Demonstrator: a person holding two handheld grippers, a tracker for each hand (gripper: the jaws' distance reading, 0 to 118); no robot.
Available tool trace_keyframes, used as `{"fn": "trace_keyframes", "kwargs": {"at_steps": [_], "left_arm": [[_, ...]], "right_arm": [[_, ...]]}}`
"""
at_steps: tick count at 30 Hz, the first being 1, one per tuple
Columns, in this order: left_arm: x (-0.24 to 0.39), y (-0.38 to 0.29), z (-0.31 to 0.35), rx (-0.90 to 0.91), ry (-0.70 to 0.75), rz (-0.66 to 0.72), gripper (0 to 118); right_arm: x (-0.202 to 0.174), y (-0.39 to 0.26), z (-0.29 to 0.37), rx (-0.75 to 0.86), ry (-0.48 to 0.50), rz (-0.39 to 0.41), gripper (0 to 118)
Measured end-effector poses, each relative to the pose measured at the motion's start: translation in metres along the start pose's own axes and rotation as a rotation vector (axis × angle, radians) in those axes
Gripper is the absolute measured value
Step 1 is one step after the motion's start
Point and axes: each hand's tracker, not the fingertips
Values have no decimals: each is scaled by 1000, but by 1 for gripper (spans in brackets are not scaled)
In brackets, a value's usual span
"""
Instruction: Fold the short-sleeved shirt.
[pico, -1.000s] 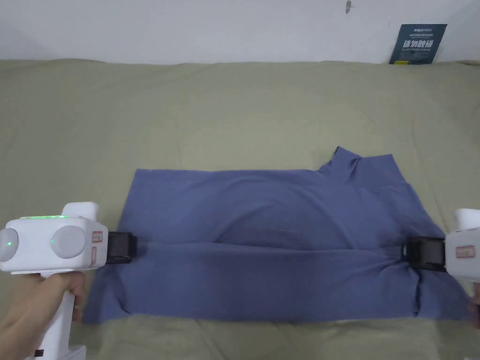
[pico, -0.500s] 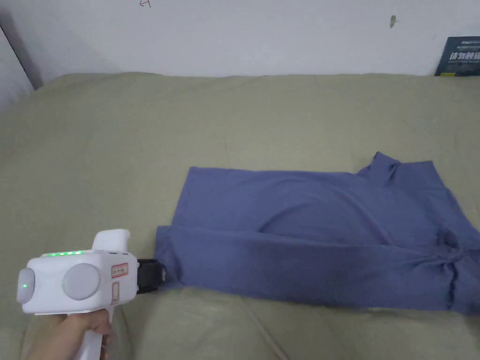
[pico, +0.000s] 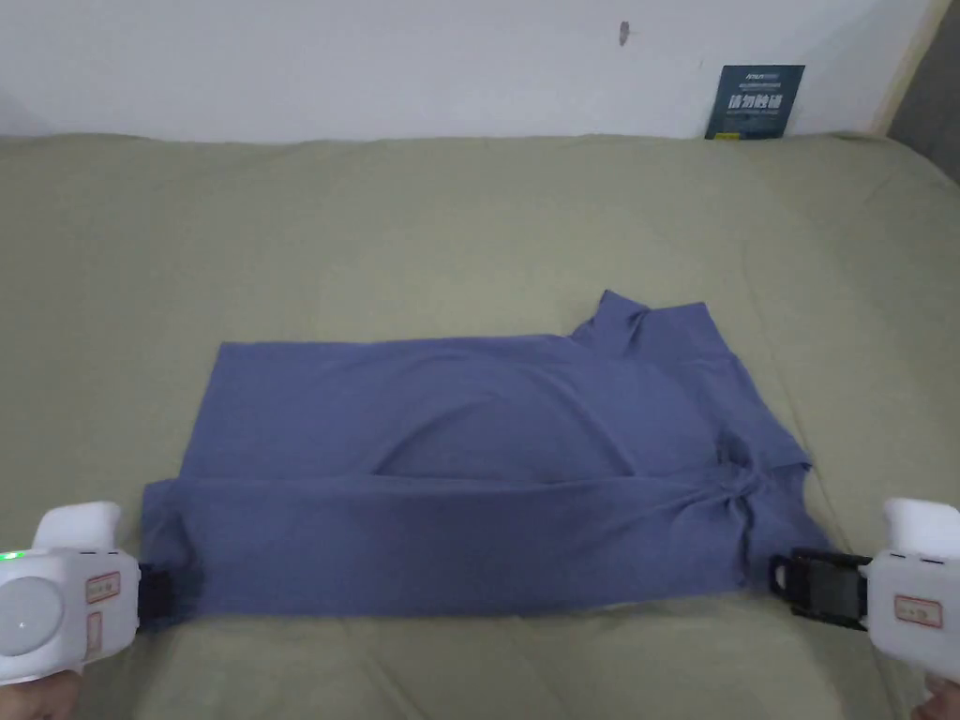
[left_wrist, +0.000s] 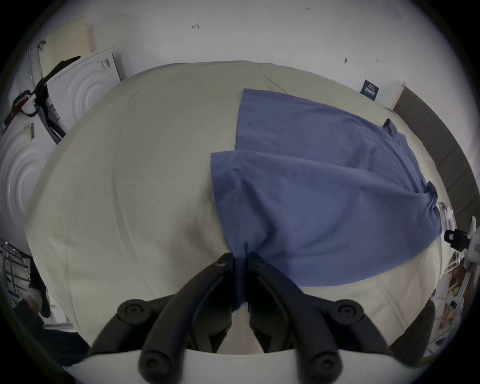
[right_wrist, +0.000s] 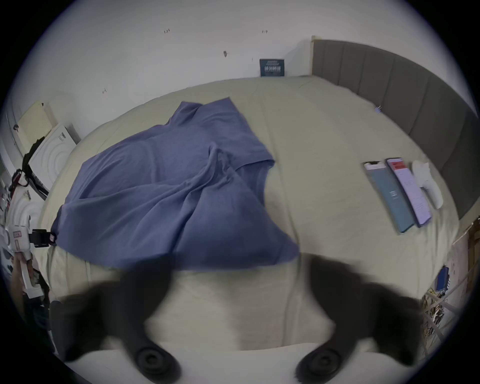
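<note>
The left gripper (left_wrist: 240, 262) pinches the hem corner of the blue shirt (pico: 469, 469), which lies part-folded on the olive bed (pico: 469, 216). The right gripper (right_wrist: 233, 275), jaws spread wide, sits just off the shirt's sleeve end. Its view alone catches two phones (right_wrist: 400, 194) near the grey headboard (right_wrist: 389, 85).

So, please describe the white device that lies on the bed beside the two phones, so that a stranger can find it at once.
Start from the olive-green bed and go to its side by the grey padded headboard. Two phones lie there side by side, and the white device lies just beyond them, nearest the headboard. Unlike the flat dark phones, it is a white, rounded, curved handle shape.
</note>
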Motion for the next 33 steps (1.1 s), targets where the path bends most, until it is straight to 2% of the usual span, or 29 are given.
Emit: {"fn": "trace_keyframes", "kwargs": {"at_steps": [1, 3, 5, 6, 7, 8, 9, 10, 11, 14, 21, 27, 28, 33], "left_arm": [[6, -2, 3, 2, -17, 4, 9], [-6, 8, -6, 3, -13, -10, 9], [-8, 13, -7, -1, -9, -16, 9], [-11, 16, -8, 0, -1, -20, 9], [-8, 13, -10, -3, -2, -16, 9], [-9, 14, -9, -5, -4, -13, 9], [-11, 17, -8, -9, -6, -19, 9], [-12, 19, -7, -6, 2, -31, 9], [-12, 16, -7, -6, 9, -39, 8], [-16, 21, 0, -7, 31, -49, 5], [-21, 2, 30, 20, 39, -60, 4], [-26, -60, 73, 8, 16, -39, 4], [-26, -69, 76, 3, 19, -32, 4], [-32, -95, 81, -25, 29, 12, 4]], "right_arm": [[0, 0, -6, 2, 10, 16, 118], [2, 2, -20, -27, 11, 12, 115], [-17, 8, -28, -50, 14, 21, 114], [-19, 7, -33, -54, 15, 29, 105], [-19, 9, -35, -56, 7, 42, 78], [-17, 14, -34, -62, -22, 68, 28], [-16, 13, -31, -27, -38, 76, 13], [-15, 14, -26, -21, 63, 29, 12], [-15, 16, -23, -65, 26, 10, 10], [-15, 14, -7, -28, 23, 60, 10], [-17, 0, 40, 5, 41, 55, 10], [-12, -54, 75, -34, 66, 45, 10], [4, -58, 66, -49, 80, 26, 10], [10, -82, 71, -84, 84, 9, 10]]}}
